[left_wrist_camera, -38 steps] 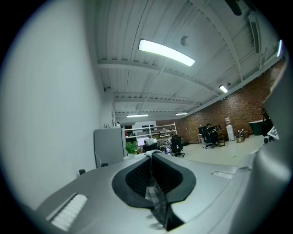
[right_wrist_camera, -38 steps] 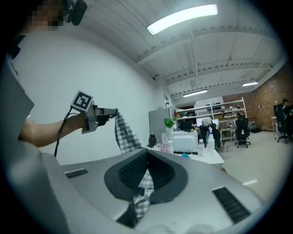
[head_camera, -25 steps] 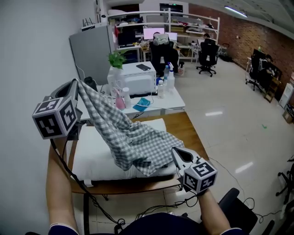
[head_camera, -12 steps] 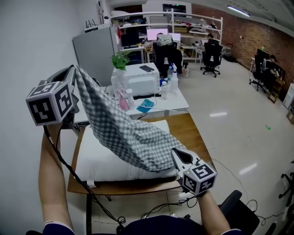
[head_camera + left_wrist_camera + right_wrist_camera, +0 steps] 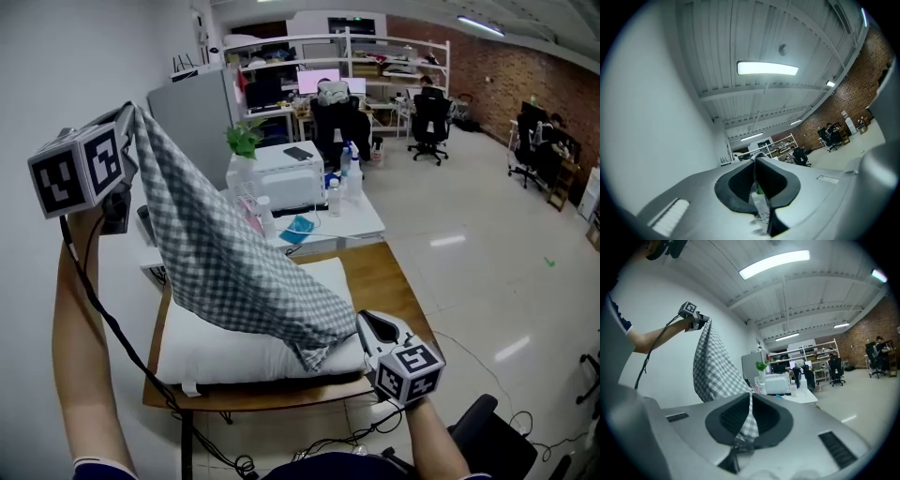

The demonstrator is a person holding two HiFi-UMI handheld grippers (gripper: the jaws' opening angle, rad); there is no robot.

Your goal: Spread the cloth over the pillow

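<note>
Above the wooden table (image 5: 380, 272) and its soft white pillow (image 5: 234, 354), the grey checked cloth (image 5: 220, 262) slants from the high left gripper (image 5: 129, 112), clamped on one corner, down to the right gripper (image 5: 366, 321), whose jaws, just opening, pinch another.

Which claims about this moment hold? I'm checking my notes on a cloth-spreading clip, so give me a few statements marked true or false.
1. The left gripper holds the cloth up high. True.
2. The cloth lies flat over the whole pillow. False: it hangs slanting from the left gripper down to the right gripper, and much of the pillow is bare.
3. The cloth runs between the right gripper's jaws. True; those jaws have just been opening.
4. The pillow lies on the floor. False: it lies on a wooden table.
5. The cloth is plain red. False: it is grey-and-white checked.
</note>
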